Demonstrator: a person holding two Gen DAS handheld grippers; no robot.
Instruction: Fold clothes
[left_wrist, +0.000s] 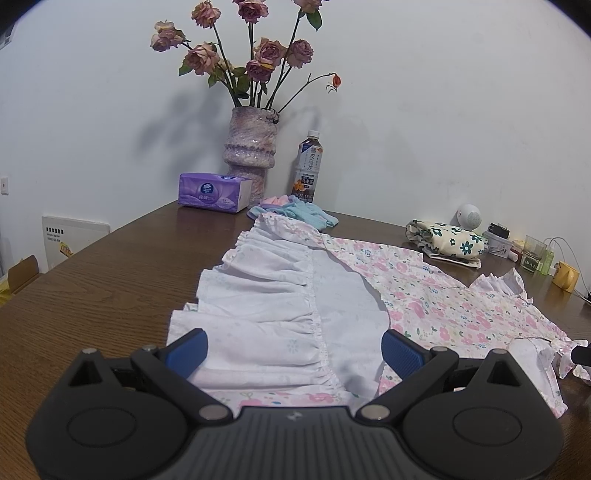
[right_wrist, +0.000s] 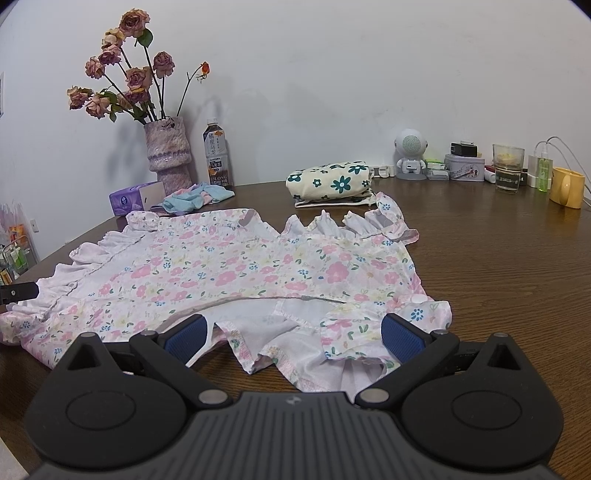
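Floral dress (right_wrist: 236, 269) spread flat on table (right_wrist: 498, 266), long axis running left to right across both grippers.

Left gripper (left_wrist: 291, 350) spread wide, empty, over the turned-back ruffled hem end; right gripper (right_wrist: 293, 334) spread wide, empty, at the near sleeve and neckline end. Each equally near its own end; next fold judged lengthwise.

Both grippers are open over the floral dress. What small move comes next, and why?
Probably lower the right gripper and close it on the near hem of the dress. Both it and the left gripper are open and hold nothing. The ruffled side is already turned over, while this edge lies loose between the right fingers.
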